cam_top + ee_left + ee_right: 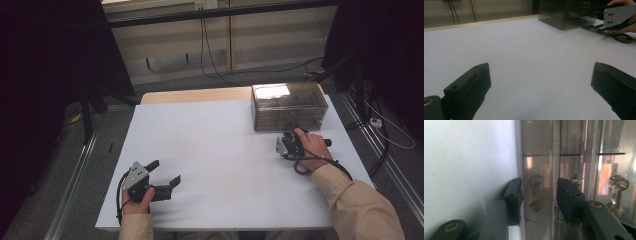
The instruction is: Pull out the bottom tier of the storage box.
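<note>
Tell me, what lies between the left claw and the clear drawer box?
Nothing: in the high view, bare white table separates the left claw from the drawer box.

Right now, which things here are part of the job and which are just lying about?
In the job:
- drawer box
- drawer handle, between the right gripper's open jaws
- right gripper

Not in use:
- left gripper, open, resting on the table
- cables on the floor behind
</note>
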